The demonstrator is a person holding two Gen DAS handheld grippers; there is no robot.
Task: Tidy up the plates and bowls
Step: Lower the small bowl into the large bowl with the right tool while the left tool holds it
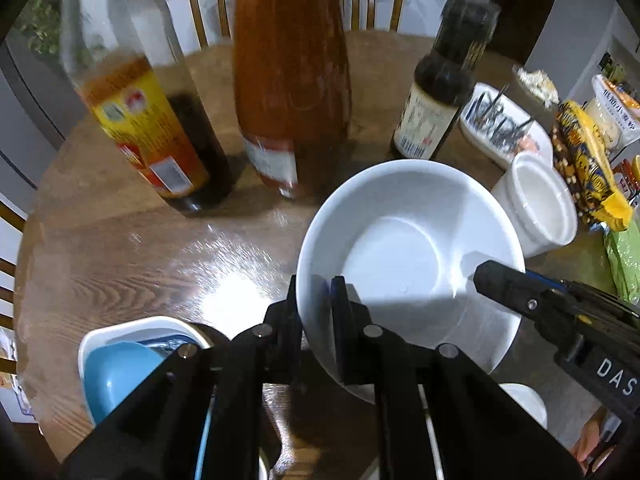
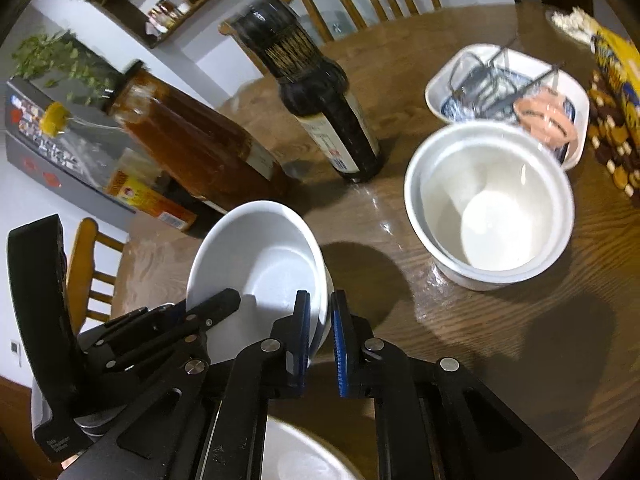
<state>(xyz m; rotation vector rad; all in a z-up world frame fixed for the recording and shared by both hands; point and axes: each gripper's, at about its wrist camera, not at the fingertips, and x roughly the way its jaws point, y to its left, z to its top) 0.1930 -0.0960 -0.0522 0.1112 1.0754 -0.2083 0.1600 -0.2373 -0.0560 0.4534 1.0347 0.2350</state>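
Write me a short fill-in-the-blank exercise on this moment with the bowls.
1. The left gripper and the right gripper both clamp the rim of one white ____.
2. Behind it on the table stand ____ bottles.
3. The nested bowls resting on the table are both ____ in colour.
4. Beside the left gripper, a white dish holds a smaller bowl coloured ____.
Missing words: bowl; three; white; blue.

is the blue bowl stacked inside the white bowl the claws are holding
No, the blue bowl sits apart in a white dish at lower left, and the held white bowl is empty.
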